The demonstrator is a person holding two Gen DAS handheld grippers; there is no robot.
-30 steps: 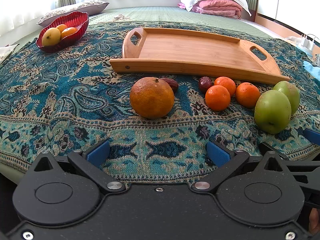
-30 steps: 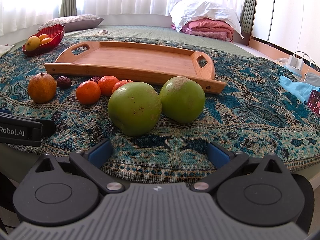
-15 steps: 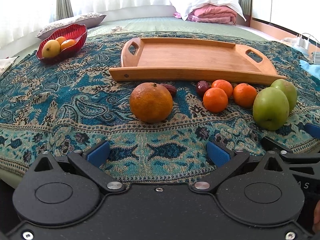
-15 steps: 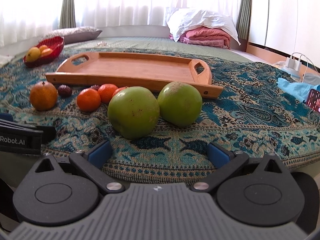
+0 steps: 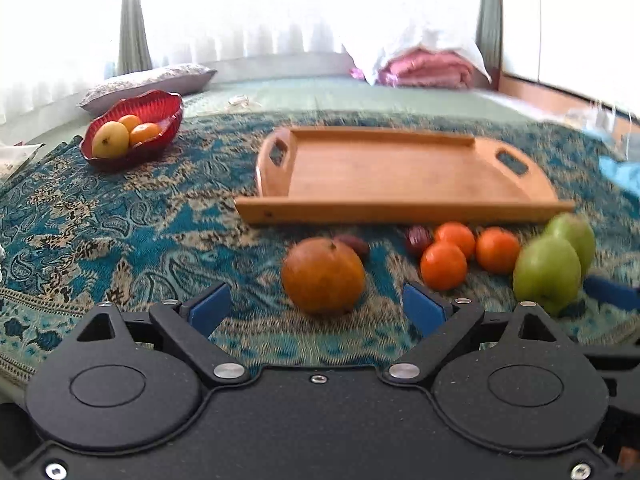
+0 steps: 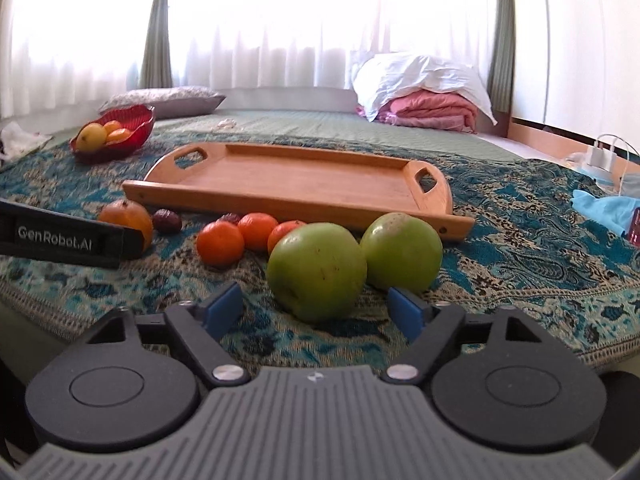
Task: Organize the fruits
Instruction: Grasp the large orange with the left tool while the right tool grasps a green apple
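Note:
A large orange (image 5: 323,275) lies on the patterned cloth just ahead of my open, empty left gripper (image 5: 316,310). Two dark dates (image 5: 418,237), three small tangerines (image 5: 444,266) and two green apples (image 5: 547,274) lie to its right. In the right wrist view the nearer green apple (image 6: 317,271) sits just ahead of my open, empty right gripper (image 6: 314,307), the second apple (image 6: 401,252) beside it. An empty wooden tray (image 5: 400,168) stands behind the fruit and shows in the right wrist view (image 6: 296,178) too.
A red bowl (image 5: 134,130) with yellow and orange fruit sits at the far left. The left gripper's body (image 6: 60,236) shows at the left of the right wrist view. A blue cloth (image 6: 604,208), a charger and bedding (image 6: 424,92) lie to the right and behind.
Both grippers have moved forward and tilted up toward the fruit. The large orange and the near green apple now sit closer to the open fingers. No fruit has moved.

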